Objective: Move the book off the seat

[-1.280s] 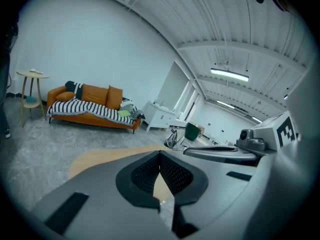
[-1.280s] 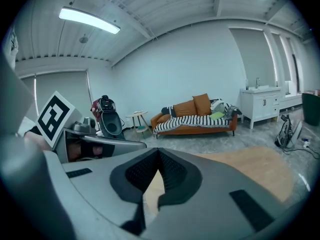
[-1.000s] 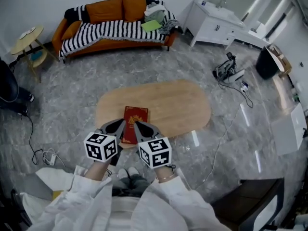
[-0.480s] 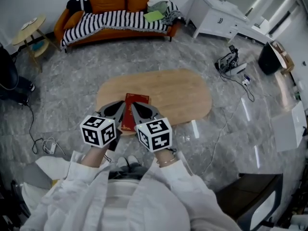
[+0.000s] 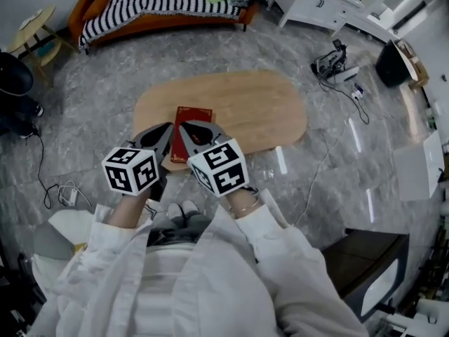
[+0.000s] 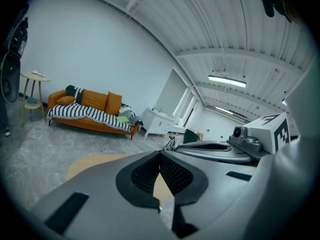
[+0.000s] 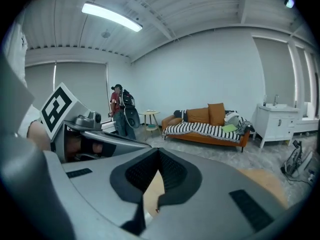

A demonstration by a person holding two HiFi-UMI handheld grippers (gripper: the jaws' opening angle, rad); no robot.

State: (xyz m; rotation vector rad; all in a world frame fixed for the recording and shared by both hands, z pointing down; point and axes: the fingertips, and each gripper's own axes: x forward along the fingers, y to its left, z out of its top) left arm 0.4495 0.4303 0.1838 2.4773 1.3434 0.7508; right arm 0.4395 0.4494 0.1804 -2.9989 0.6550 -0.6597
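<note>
Near: both forearms (image 5: 242, 206), white-sleeved, reach forward side by side. Left claw (image 5: 165, 133) and right claw (image 5: 186, 132), both closed and empty, angle inward, partly hiding the near end of the red book (image 5: 195, 116) on the wooden surface (image 5: 259, 111).

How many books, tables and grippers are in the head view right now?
Books: 1, the red book
Tables: 2, the oval table and the small round table
Grippers: 2, the left gripper and the right gripper
Total: 5
</note>
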